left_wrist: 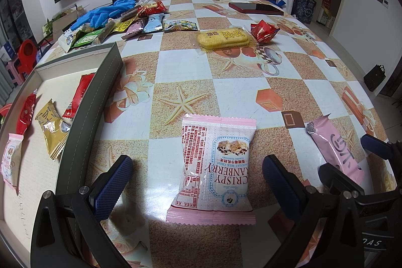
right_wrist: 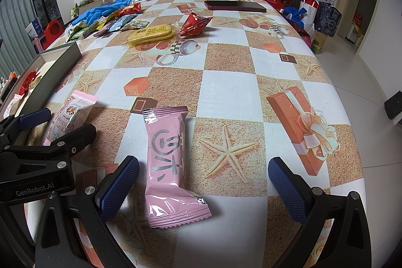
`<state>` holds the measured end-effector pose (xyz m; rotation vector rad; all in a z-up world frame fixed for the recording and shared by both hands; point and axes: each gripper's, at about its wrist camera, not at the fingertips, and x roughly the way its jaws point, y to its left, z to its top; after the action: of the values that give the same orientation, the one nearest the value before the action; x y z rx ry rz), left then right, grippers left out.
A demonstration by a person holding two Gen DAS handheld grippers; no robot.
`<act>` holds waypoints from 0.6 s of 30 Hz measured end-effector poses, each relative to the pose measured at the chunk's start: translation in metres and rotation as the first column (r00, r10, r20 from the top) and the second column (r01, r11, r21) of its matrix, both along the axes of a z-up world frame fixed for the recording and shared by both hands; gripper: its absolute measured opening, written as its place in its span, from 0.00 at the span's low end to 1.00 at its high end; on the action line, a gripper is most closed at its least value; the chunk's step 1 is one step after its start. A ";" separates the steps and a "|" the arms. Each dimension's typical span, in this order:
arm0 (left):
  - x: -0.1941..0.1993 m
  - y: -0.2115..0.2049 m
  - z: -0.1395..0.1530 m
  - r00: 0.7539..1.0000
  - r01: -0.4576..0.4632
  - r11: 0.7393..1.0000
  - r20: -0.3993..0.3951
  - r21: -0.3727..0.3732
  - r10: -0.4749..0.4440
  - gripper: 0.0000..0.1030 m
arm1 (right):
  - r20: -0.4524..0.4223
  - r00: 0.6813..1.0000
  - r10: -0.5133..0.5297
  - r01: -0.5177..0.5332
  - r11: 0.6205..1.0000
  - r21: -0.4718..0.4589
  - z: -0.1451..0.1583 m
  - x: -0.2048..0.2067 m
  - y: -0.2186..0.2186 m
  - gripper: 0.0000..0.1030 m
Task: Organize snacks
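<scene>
Cranberry nougat packet (left_wrist: 213,167) lies flat on the table (left_wrist: 226,92), framed between the wide-open left gripper (left_wrist: 197,182). At nine o'clock, the box (left_wrist: 100,97) waits. Right gripper (right_wrist: 203,187), equally wide, straddles the pink bar (right_wrist: 168,162). Best: close squarely across each wrapper's middle.

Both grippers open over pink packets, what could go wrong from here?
1. The left gripper straddles the flat pink-and-white cranberry crisp packet, which lies flat on the glossy checkered tablecloth; the fingers may slide over it or crush it.
2. The two grippers sit close; closing on the pink foil snack bar with the right gripper could bump them.
3. The grey cardboard box's wall could catch a packet.
</scene>
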<state>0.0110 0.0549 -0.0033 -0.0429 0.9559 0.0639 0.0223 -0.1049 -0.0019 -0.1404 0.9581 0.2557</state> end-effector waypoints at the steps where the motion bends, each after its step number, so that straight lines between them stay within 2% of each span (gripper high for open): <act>1: 0.000 0.000 0.000 1.000 0.000 1.000 0.000 0.000 0.000 1.00 | 0.000 1.000 0.000 0.000 1.000 0.000 0.000 0.000 0.000 1.00; 18: 0.000 0.000 0.000 1.000 -0.001 1.000 0.000 0.001 0.001 1.00 | 0.000 1.000 0.000 0.000 1.000 0.000 0.000 0.000 0.000 1.00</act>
<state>0.0109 0.0547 -0.0035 -0.0428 0.9557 0.0648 0.0226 -0.1049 -0.0019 -0.1408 0.9581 0.2554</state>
